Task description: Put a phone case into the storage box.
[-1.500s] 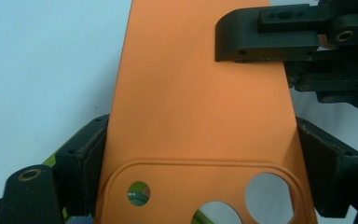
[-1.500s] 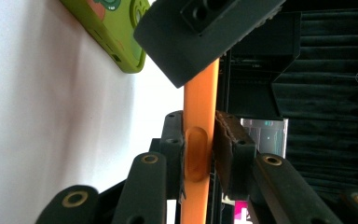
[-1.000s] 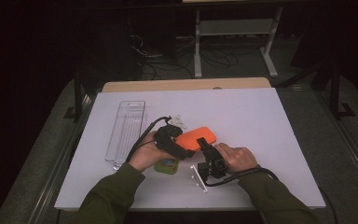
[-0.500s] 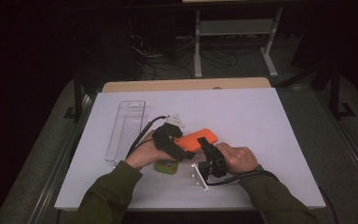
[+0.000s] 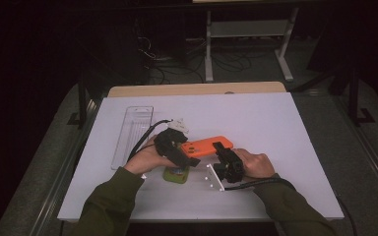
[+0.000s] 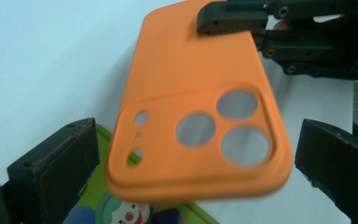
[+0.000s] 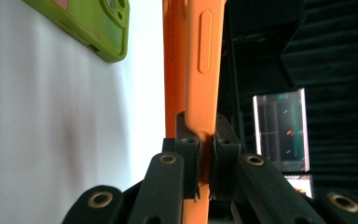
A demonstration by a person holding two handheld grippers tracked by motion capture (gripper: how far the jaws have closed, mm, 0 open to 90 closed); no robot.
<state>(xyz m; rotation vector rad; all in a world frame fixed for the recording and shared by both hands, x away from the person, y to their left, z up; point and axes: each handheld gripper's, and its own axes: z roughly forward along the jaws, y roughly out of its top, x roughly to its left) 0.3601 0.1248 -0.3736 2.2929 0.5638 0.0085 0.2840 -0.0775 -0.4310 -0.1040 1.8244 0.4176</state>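
Note:
An orange phone case (image 5: 204,146) hangs just above the white table, its back and camera cut-outs facing up. My right gripper (image 7: 205,135) is shut on the edge of its far end (image 6: 200,116). My left gripper (image 6: 198,158) has just opened its jaws. They now stand wide on either side of the case's camera end, and the pads (image 6: 60,158) do not touch it. In the high view the left gripper (image 5: 184,156) comes in from the left and the right gripper (image 5: 221,147) from the right. A green phone case (image 5: 175,174) lies flat on the table under the left gripper.
A clear plastic tray (image 5: 133,132) lies lengthwise at the table's left. A small white plate with holes (image 5: 211,177) sits by my right hand. The white table top (image 5: 275,128) stretches bare to the right and far side. Beyond it are dark floor and a metal stand.
Both hands stay about where they were, with the orange case between them. The left hand has edged slightly, so more of the green case shows below it.

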